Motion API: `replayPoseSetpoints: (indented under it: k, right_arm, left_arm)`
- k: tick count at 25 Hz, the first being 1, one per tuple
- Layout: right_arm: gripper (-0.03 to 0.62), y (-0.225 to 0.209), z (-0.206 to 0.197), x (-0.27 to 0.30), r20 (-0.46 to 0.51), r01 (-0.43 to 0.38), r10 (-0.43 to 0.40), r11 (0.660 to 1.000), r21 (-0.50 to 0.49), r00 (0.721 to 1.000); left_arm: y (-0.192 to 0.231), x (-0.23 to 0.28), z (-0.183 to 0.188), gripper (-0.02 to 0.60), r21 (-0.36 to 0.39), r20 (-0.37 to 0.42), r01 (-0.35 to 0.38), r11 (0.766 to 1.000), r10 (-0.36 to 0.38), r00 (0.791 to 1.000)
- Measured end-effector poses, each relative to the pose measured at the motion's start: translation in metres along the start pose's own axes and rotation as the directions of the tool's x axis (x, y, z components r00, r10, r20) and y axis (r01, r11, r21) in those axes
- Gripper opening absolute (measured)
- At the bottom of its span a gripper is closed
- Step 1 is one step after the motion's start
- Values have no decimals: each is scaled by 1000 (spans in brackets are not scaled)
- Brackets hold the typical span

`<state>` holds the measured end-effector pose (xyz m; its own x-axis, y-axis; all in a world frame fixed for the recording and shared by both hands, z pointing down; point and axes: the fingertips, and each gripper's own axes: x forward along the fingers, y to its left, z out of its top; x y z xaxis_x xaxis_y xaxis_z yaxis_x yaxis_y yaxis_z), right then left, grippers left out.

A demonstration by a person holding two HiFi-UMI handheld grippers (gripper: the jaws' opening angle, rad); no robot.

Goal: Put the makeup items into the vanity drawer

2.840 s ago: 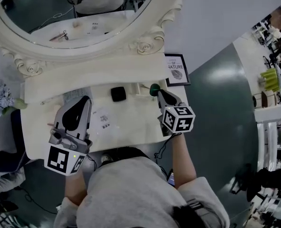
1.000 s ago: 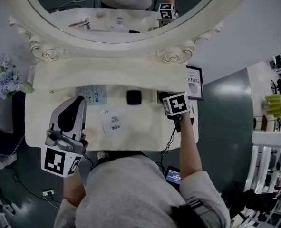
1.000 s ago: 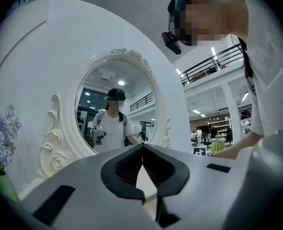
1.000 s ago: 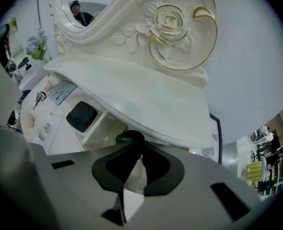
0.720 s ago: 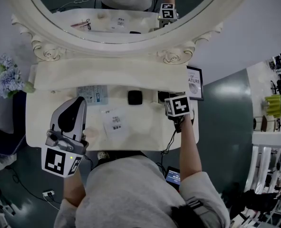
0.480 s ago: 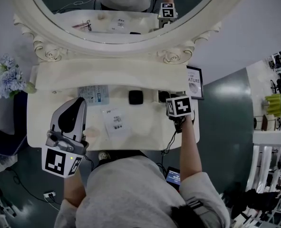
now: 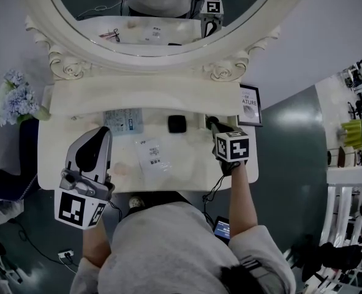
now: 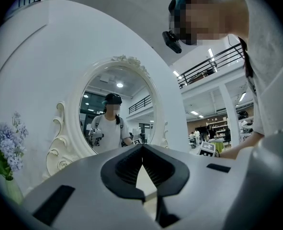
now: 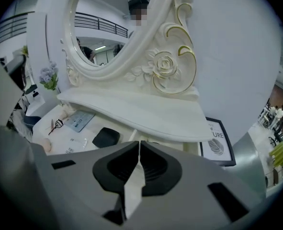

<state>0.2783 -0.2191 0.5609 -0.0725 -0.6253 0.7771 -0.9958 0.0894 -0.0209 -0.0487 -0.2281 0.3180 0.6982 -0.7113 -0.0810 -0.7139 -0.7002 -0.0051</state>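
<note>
I find the right hand-held gripper (image 7: 211,122) clenched, empty, near the counter's (image 7: 193,162) right edge. Black compact (image 7: 177,124) just left, framed print (image 7: 250,105) right. Left hand-held gripper (image 7: 101,131) clenched, empty.

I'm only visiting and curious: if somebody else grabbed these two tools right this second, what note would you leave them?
Left gripper: jaws together, empty, over the left part of the table.
Right gripper: jaws closing and already meeting, with nothing between them. It points toward the space under the shelf.
Lying on the vanity table: black compact, blue packet, clear labelled packet, eyelash curler.
Done: nothing I can confirm, since the inside of the drawer doesn't show.
Left: carry these items into the drawer, one at a time.
</note>
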Motion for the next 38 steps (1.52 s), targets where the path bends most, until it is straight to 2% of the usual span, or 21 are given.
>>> replayPoseSetpoints:
  k: [9, 17, 38]
  right_arm:
    - [23, 41, 22, -30, 185, -66, 59, 997, 34, 981]
    - [23, 83, 26, -50, 293, -134, 130, 991, -7, 947]
    - [25, 166, 52, -132, 522, -235, 217, 971, -34, 825]
  left_arm:
    - [-3, -15, 7, 14, 6, 16, 16, 1000, -16, 1000]
    - [-5, -30, 14, 14, 10, 29, 27, 1000, -28, 999]
    - [-16, -62, 30, 14, 27, 54, 80, 996, -82, 995]
